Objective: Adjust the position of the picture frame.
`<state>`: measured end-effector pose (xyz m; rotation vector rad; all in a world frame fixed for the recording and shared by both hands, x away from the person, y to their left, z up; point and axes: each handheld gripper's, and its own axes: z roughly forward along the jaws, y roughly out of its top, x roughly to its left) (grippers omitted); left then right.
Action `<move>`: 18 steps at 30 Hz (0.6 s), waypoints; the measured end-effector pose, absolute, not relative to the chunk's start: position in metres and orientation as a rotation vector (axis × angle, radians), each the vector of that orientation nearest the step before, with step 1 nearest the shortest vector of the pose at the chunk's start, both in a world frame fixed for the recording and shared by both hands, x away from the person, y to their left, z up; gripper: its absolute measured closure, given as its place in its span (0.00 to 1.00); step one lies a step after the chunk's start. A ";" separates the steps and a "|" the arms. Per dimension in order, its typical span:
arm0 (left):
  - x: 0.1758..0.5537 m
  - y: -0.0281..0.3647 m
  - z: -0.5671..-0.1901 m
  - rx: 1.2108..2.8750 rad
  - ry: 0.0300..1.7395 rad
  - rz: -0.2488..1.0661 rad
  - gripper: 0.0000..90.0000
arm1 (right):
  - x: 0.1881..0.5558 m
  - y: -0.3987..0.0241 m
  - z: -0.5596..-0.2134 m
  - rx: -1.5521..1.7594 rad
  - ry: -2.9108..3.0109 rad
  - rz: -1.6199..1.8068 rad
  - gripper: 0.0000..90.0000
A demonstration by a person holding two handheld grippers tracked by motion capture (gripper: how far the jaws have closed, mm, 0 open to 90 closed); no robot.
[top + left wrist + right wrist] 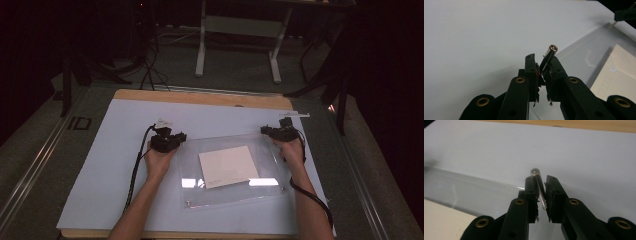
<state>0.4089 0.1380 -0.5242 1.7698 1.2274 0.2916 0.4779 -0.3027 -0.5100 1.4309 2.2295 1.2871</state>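
- Clear rectangular acrylic sheet (235, 167) lies flat on the white table covering (100, 170), centre to 3 o'clock, with a cream square paper (229, 166) at its middle.
- My left gripper (543, 71), at the sheet's 10 o'clock corner, is nearly closed on a short silver metal pin (549, 56), which tilts between the jaws.
- My right gripper (541, 192), at the 2 o'clock corner, pinches a second silver pin (537, 183) likewise.
- Pins' contact with the sheet: cannot tell.

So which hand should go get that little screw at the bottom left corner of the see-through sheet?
Left, probably. The left gripper sits on that side of the clear sheet, nearer the screw. However, it already pinches a metal pin, as does the right gripper.
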 end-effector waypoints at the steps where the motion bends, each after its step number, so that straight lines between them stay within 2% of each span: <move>1: 0.411 0.141 -0.523 1.768 1.230 0.290 0.90 | 0.477 -0.301 -0.509 1.435 2.231 1.291 0.89; 6: 0.420 0.152 -0.519 1.796 1.207 0.278 0.90 | 0.471 -0.295 -0.506 1.465 2.211 1.339 0.88; 18: 0.442 0.172 -0.519 1.753 1.307 0.295 0.89 | 0.460 -0.276 -0.509 1.462 2.208 1.384 0.87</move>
